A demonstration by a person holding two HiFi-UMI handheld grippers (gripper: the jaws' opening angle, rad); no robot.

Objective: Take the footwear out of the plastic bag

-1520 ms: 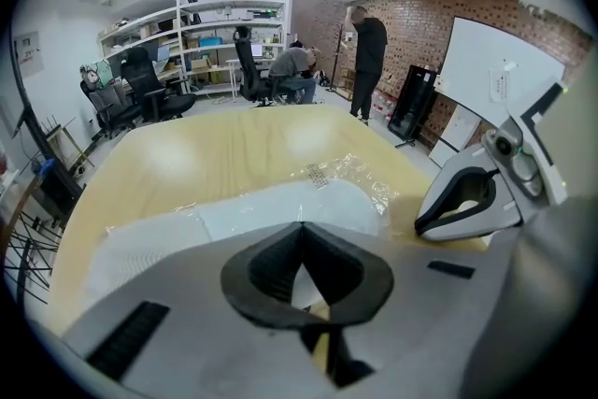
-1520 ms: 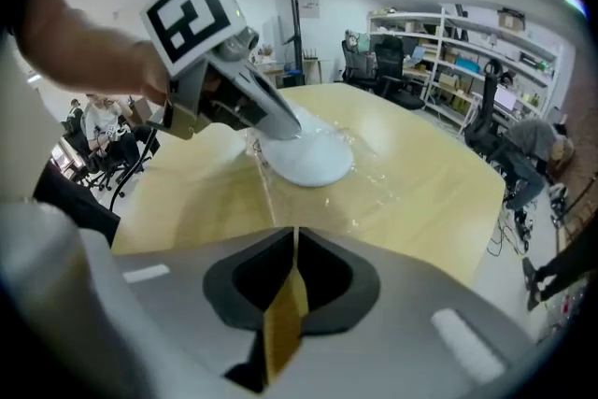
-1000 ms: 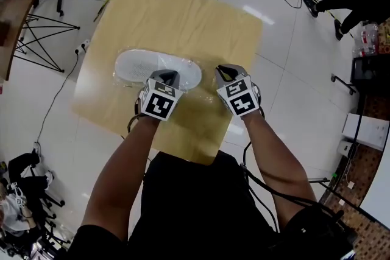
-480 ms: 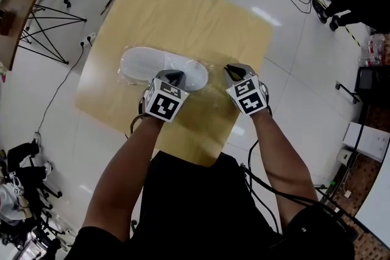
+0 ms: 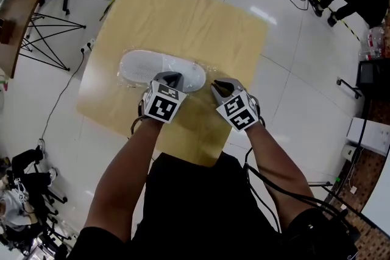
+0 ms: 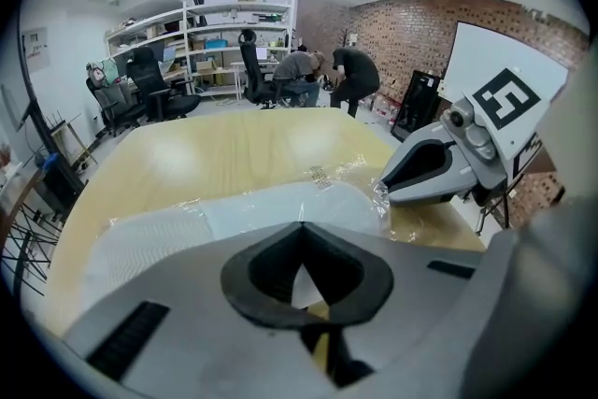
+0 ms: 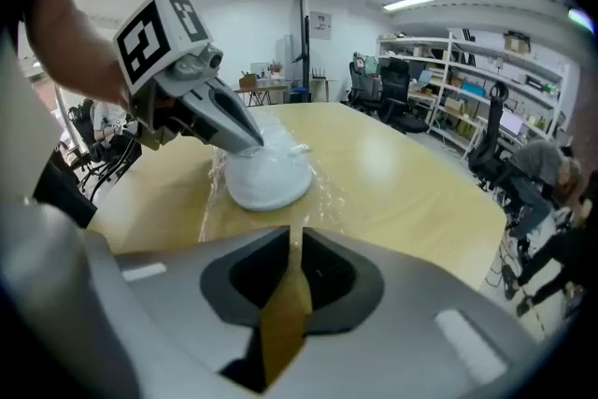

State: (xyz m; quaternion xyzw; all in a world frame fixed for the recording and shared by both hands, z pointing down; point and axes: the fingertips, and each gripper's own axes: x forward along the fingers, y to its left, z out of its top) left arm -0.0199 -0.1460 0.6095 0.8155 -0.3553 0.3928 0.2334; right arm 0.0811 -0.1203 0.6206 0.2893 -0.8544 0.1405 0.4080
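Moved: the right gripper [image 5: 219,87] has come in leftward toward the right end of the plastic bag [image 5: 196,64] and now sits closer to the left gripper [image 5: 169,78] than it did half a second ago. Its jaws have just been opening. The left gripper and the bag have kept their place.
Left gripper: jaws closed tight. It points steeply down, with its tips on the film at the right end of the white slipper [image 5: 155,67] and a pinch of the film caught between them.
Right gripper: jaws a narrow slit apart, with only bare table showing through the gap. It is tilted steeply down, its tips just beside the bag's crinkled right edge.
White slipper: wholly inside the bag, lying flat and lengthwise across the table, left to right as the person sees it.
Plastic bag: clear and crinkled, lying on the table close round the slipper. Loose film spreads out past the slipper's right end, toward the right gripper.
Table [image 5: 183,15]: square, pale wood, standing on a glossy white floor. The bag lies on its near left part.
Room: shelves [image 6: 215,42] and office chairs stand along the far wall, with a brick wall [image 6: 411,33] beside them. Two people [image 6: 327,75] bend over near the shelves. A folded black stand [image 5: 42,39] lies on the floor left of the table.
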